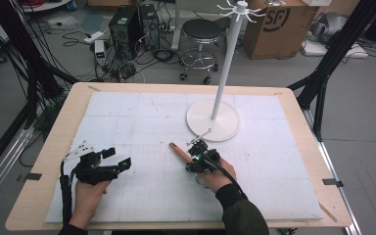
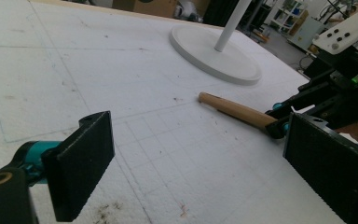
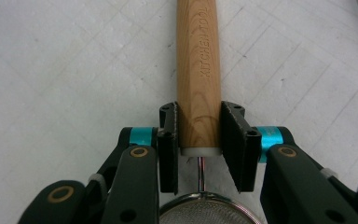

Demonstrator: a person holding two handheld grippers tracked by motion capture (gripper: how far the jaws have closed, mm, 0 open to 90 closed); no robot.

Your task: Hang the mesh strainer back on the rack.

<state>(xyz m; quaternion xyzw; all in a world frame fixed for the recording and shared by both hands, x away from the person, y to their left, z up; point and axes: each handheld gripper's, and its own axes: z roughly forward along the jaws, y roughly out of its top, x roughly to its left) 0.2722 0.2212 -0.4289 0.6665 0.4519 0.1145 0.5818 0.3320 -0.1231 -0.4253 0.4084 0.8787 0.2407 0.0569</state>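
1 wooden-handled strainer [image 3: 198, 70] is recorded on the white foam mat [image 1: 142, 122], pinched by the right gripper [image 3: 199, 135]; the 2 pads are seen pressed flat against opposite sides of the handle at its lower end, just above the white collar from which a thin wire runs back to the mesh bowl [image 3: 209, 213]; the grip is judged complete. The long axis of the handle is seen to run straight ahead along the line of the right jaws in the right gripper view; in the high view the handle [image 1: 180, 151] is seen to point up and to the left, away from the hand, its free tip lying on the mat short of the round base of the white stand [image 1: 213, 122], while the bowl end is held back under the gripper, toward the person. The left gripper [image 1: 115, 161] is held well apart on the left of the mat, its 2 jaws spread wide with nothing between them; from it the handle [image 2: 237, 109] is seen ahead and to the right, lying crosswise. The right hand is the nearer one and already in possession; any lift toward the stand's hooks [image 1: 240, 11] is judged to turn on the handle staying aligned with those jaws.
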